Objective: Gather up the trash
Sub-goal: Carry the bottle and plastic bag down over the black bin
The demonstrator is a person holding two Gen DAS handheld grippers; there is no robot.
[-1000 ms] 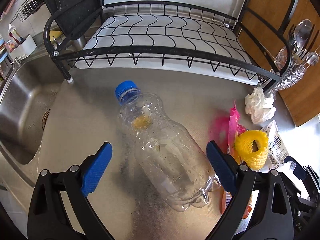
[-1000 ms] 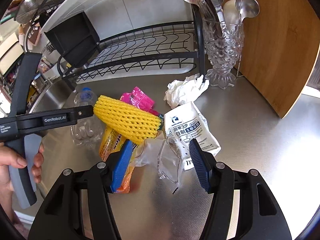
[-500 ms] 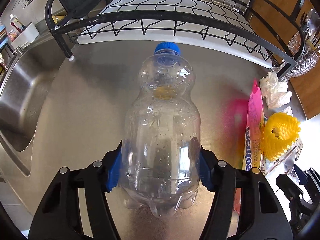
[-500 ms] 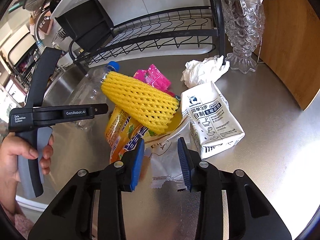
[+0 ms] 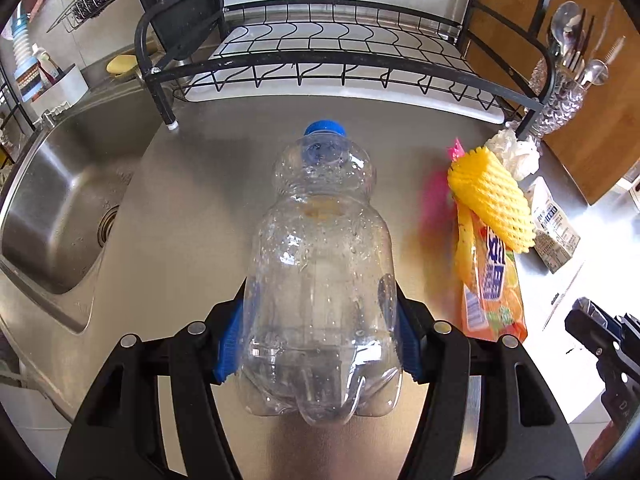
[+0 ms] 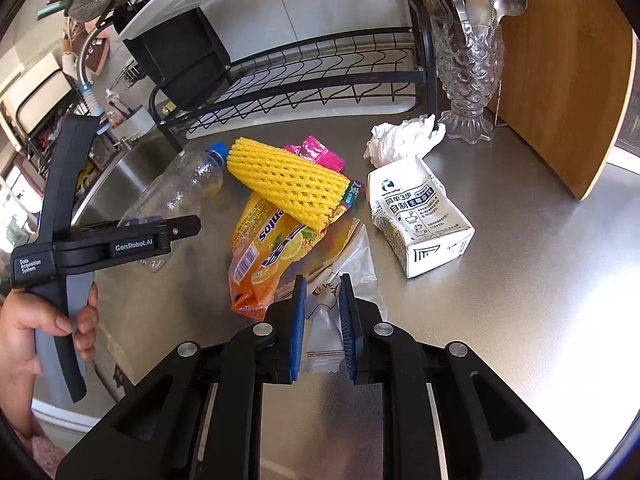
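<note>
While we pick up trash off the steel counter (image 6: 520, 280), both hands are busy at once. Our left gripper (image 5: 318, 344) is clamped on the fat bottom end of the clear bottle (image 5: 320, 264); its blue pads press the sides & the blue cap (image 5: 325, 127) points away toward the dish rack (image 5: 340, 56). Bottle looks almost empty, so it should be light, but it's smooth & squishy.

Our right gripper (image 6: 323, 328) is closing now, w/ the clear plastic wrapper (image 6: 344, 276) between its jaws. The pads look like they aren't squeezing it yet, a small gap shows on each side.

So we think the step is: grab 2 things at the same time. Left grab looks done, right grab is almost done.

Next, the right side needs to finish the pinch, since the wrapper is thin & floppy and could slip out. Then both go up & off to a bin, which we can't see.

Still left on the counter: yellow foam net (image 6: 286, 184) lying on top of the orange candy bag (image 6: 272, 248), pink wrapper (image 6: 316, 152), white carton (image 6: 416, 216) & crumpled tissue (image 6: 404, 140) near the glass vase (image 6: 472, 64).
</note>
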